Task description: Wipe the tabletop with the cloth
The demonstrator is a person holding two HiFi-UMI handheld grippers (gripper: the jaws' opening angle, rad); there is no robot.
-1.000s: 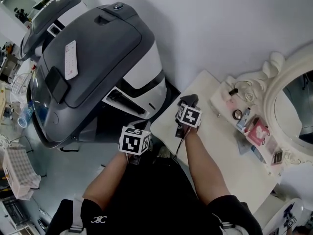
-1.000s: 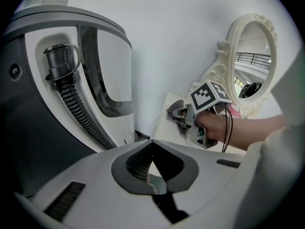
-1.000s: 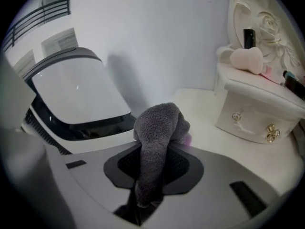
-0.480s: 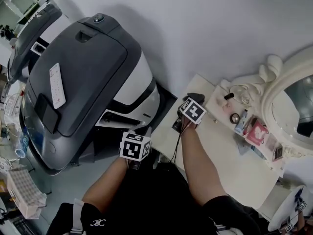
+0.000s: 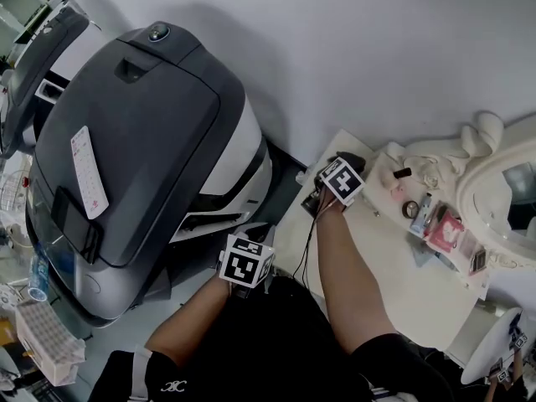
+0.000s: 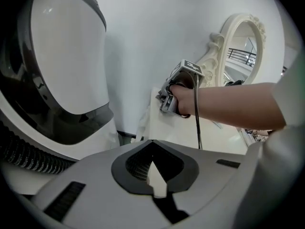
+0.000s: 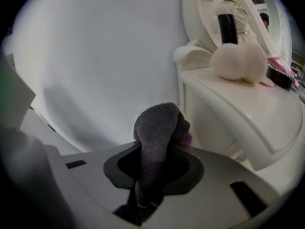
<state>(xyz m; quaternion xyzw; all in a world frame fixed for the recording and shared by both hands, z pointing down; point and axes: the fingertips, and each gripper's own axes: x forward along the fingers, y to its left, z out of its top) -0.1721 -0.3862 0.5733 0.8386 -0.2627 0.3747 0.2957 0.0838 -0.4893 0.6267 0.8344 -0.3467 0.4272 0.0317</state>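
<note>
Down low, close to the person's lap, the left claw [image 6: 153, 178] hangs just off the near left side of the table [image 5: 402, 283]. Its two jaws are closed together and there is nothing between them. The person's right arm [image 5: 343, 266] reaches out over the white table. At the end of it the right claw [image 7: 147, 175] is squeezed tight on the cloth [image 7: 156, 125]. The cloth is dark grey and fluffy, and a bunched lump of it pokes out past the jaws. Seen from above, the cloth is at the far corner of the table, close to the wall [image 5: 377, 48]. I cannot tell if it touches the tabletop there. A thin black wire [image 5: 303, 249] runs from the right claw back along the arm. To the right of the cloth a raised white shelf [image 7: 248, 104] holds small things: a round pink puff [image 7: 238, 61], a black tube [image 7: 228, 28] standing up behind it, and a pink packet [image 5: 444, 229] farther along. Behind the shelf stands a mirror [image 5: 511, 178] with a curly white frame. To the left of the table is a big grey and white machine [image 5: 142, 115], with a white remote [image 5: 86, 172] lying on top of it
</note>
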